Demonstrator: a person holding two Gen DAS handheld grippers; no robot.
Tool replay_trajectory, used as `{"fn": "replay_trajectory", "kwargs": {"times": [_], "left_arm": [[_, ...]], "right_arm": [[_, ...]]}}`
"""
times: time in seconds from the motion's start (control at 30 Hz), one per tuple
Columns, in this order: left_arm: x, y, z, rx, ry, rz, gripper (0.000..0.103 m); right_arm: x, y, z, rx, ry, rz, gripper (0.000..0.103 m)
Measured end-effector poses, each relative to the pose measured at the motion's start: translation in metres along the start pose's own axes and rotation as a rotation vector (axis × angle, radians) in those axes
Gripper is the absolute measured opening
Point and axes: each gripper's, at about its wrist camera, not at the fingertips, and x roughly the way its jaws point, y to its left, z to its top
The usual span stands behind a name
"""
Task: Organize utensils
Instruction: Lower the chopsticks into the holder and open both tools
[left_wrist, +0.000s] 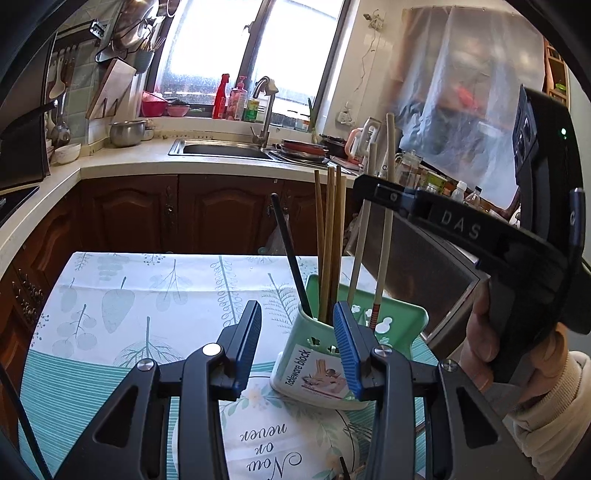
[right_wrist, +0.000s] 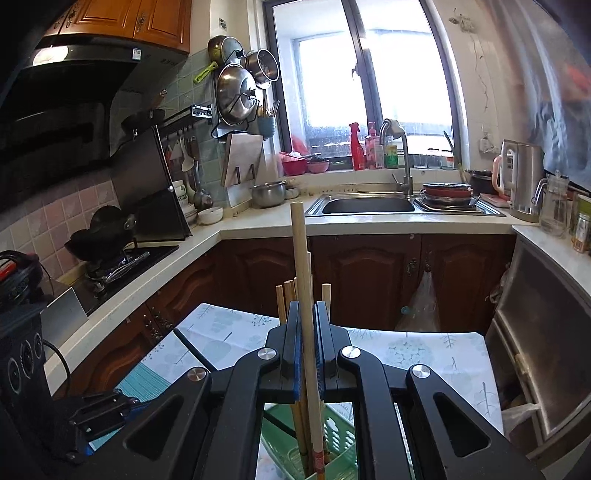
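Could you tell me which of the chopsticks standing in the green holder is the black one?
It is the leftmost chopstick in the holder, leaning left by itself; the others are brown or pale wood, and one pale chopstick is clamped in the right claw.

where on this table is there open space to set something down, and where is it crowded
Free: the tablecloth left of the green utensil holder, out to the table's far and left edges. Crowded: around the holder, packed with chopsticks, with the left hand-held gripper open at it and the right hand-held gripper shut on a pale chopstick above it.
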Motion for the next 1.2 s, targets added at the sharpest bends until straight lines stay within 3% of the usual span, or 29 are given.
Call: {"fn": "replay_trajectory", "kwargs": {"times": [0.5, 0.93, 1.07, 1.2], "left_arm": [[-0.003, -0.008, 0.001, 0.012, 0.0, -0.014, 0.042], [-0.003, -0.01, 0.002, 0.017, 0.018, 0.006, 0.046], [-0.002, -0.01, 0.0, 0.023, 0.045, 0.024, 0.047], [-0.002, -0.009, -0.002, 0.03, 0.057, 0.032, 0.049]], "right_arm": [[-0.03, -0.005, 0.032, 0.013, -0.027, 0.032, 0.006], [-0.085, -0.004, 0.067, 0.067, -0.257, -0.048, 0.005], [-0.087, 0.003, 0.07, 0.02, -0.251, -0.075, 0.005], [-0.076, 0.01, 0.059, -0.039, -0.178, -0.078, 0.005]]}}
